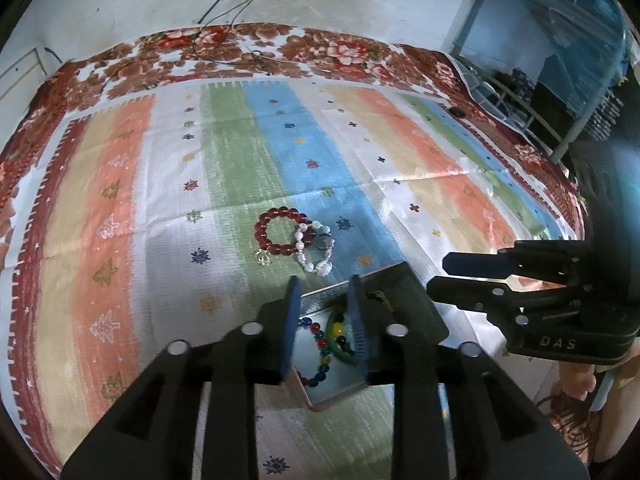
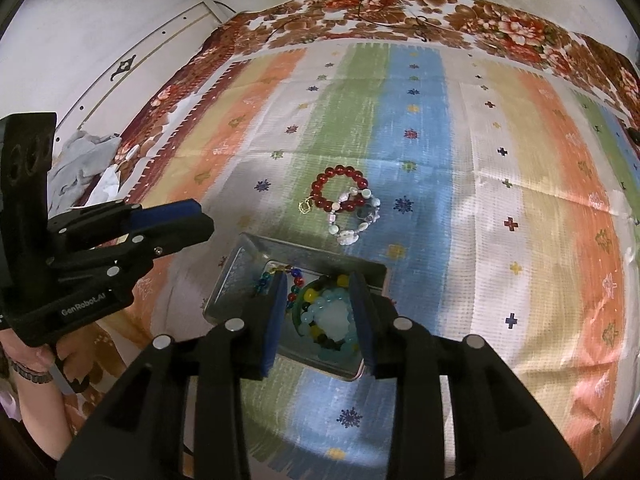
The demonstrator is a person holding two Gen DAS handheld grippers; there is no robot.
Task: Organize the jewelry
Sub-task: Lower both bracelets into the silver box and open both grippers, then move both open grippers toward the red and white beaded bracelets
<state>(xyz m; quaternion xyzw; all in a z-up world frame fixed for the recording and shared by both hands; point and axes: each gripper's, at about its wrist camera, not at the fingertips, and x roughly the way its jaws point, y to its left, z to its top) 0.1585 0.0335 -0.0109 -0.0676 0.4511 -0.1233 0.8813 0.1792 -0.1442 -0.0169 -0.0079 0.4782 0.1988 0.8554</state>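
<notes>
Showing aqua bracelet (image 2: 334,320): right view only.

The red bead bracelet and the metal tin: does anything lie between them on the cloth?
Only bare striped cloth lies between the red bead bracelet and the metal tin, clearest in the right wrist view.

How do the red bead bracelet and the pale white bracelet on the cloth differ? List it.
The red bead bracelet has uniform dark red round beads and a small gold charm; the pale white bracelet mixes white, pinkish and light blue beads of uneven shapes. The red one lies farther from the metal tin. Both lie flat on the striped cloth, overlapping.
</notes>
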